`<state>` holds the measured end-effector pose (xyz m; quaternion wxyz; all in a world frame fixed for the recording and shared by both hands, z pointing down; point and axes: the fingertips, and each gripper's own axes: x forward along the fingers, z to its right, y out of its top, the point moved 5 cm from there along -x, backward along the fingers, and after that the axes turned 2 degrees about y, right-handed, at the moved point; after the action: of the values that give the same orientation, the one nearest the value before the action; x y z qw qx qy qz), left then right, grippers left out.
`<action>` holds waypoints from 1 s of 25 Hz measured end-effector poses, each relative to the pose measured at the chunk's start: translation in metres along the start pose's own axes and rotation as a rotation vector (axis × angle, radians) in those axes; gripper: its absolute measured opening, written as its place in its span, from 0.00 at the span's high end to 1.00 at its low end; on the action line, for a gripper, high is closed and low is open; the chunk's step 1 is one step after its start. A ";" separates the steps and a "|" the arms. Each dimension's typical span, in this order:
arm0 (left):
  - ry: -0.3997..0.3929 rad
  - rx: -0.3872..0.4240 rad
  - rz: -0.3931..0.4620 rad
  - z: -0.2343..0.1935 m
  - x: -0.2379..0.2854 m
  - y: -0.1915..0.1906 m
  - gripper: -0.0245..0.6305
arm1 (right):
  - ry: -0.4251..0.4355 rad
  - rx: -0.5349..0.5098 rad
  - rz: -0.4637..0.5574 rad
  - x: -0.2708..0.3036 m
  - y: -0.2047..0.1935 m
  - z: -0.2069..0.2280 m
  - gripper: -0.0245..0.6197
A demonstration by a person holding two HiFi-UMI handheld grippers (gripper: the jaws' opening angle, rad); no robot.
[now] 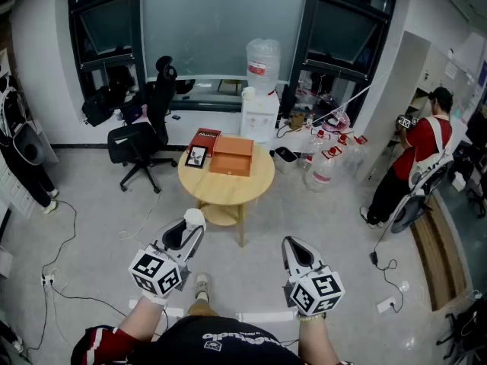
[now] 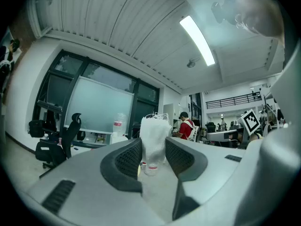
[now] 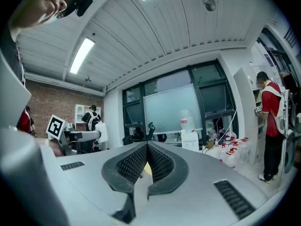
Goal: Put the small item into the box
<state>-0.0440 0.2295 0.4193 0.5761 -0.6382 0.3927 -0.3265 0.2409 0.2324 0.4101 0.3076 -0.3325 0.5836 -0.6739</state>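
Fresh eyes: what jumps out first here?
The small white mesh item clamped in the left gripper, at lower centre of the head view. Ahead stands a round light-wood table carrying a flat orange box. The right gripper is shut and empty.

**Your hand-held rig and clothing, seen from above**
Left claw [image 1: 193, 220] and right claw [image 1: 294, 243]: grey shells, black ribbed pads [image 3: 130, 165], black-and-white marker cubes [image 1: 158, 272]; you wear a black printed top [image 1: 221, 342] and red sleeve [image 1: 103, 342].
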 end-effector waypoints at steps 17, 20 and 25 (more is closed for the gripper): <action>0.008 0.015 -0.001 -0.019 0.002 -0.002 0.71 | -0.009 -0.015 -0.008 0.019 -0.005 -0.003 0.92; 0.014 0.024 0.004 -0.023 0.002 0.000 0.71 | -0.018 -0.008 0.014 0.023 -0.002 -0.001 0.92; 0.019 0.038 0.006 -0.028 0.003 0.003 0.71 | -0.015 0.002 0.026 0.025 0.001 0.002 0.92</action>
<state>-0.0668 0.2132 0.4200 0.5854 -0.6227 0.3937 -0.3384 0.2278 0.2105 0.4116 0.3211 -0.3298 0.5847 -0.6680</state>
